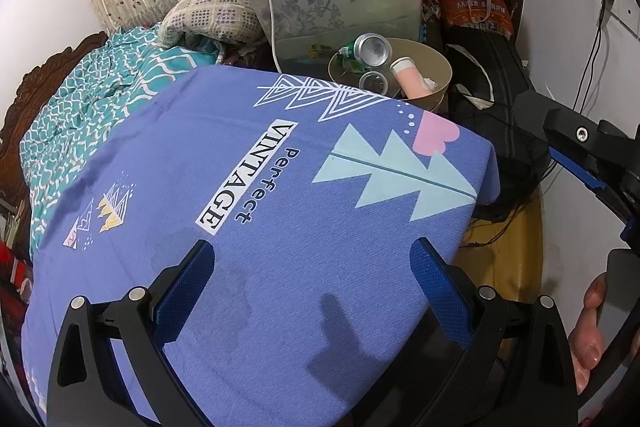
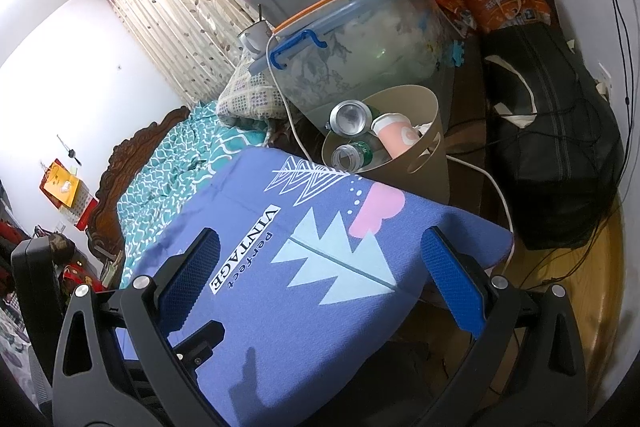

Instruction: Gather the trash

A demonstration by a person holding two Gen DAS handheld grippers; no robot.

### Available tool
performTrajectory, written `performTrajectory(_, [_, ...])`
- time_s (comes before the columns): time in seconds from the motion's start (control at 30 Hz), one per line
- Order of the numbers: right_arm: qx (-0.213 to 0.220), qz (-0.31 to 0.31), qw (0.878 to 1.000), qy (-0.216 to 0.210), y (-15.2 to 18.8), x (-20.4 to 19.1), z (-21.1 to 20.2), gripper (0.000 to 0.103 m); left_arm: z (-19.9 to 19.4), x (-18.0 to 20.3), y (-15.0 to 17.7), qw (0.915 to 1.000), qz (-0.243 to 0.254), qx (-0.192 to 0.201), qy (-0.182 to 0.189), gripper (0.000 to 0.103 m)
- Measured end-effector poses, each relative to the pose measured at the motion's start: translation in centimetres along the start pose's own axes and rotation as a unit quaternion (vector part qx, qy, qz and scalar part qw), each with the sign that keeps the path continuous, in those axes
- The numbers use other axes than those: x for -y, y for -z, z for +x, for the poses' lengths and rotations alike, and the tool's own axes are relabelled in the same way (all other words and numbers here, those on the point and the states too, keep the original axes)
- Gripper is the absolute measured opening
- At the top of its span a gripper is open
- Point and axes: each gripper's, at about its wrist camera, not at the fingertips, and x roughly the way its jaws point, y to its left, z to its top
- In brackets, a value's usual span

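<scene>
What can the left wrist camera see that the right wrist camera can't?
Only the left wrist view shows the other black gripper at the right edge and a person's hand holding its handle.

Only the right wrist view shows the yellow and red paper decorations on the white wall.

Both show the purple printed cloth, the tan round bin holding a silver can, a pink cup and a clear bottle, and open blue-padded fingers.
</scene>
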Motion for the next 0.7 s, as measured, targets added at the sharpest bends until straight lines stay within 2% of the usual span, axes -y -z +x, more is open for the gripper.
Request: performTrajectory(0.7, [0.005,-0.031,1.0,0.002,0.1,-2.3,0.2,0.1,-1.1,-1.7,0.4,0.9993,-0.03,0.022,-0.001,0.094])
